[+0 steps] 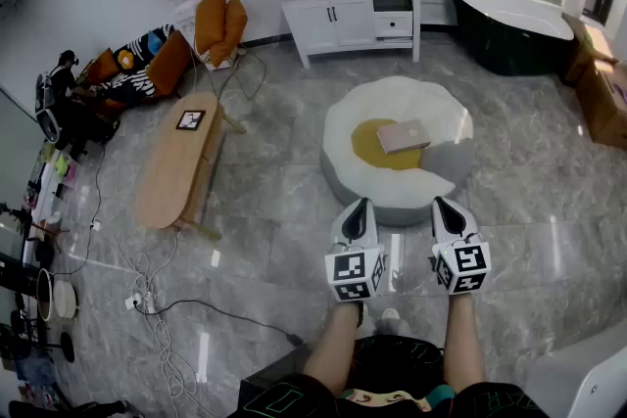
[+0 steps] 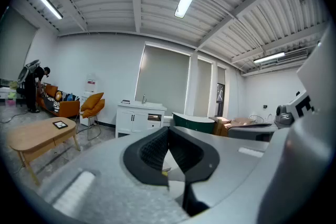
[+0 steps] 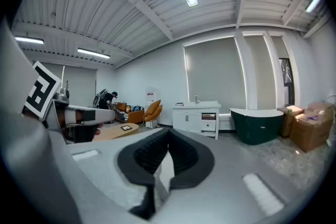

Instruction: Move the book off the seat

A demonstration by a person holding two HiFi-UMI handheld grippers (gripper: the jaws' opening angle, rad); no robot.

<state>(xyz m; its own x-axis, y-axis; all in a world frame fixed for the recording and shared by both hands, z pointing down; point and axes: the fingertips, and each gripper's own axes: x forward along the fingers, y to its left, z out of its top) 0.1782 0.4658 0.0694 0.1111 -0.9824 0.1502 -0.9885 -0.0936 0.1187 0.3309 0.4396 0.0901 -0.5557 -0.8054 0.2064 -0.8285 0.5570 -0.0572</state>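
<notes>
A pinkish-tan book lies flat on the yellow centre of a round white seat cushion shaped like a fried egg. My left gripper and my right gripper hover side by side just short of the seat's near edge, both pointing toward it. Each one is shut with nothing between its jaws. In the left gripper view the left gripper shows its black pads meeting at the tip. The right gripper looks the same in its own view. The book is hidden in both gripper views.
A long wooden coffee table with a tablet stands at the left. A white vanity cabinet and a dark green bathtub line the far wall. Orange chairs, cardboard boxes and floor cables lie around.
</notes>
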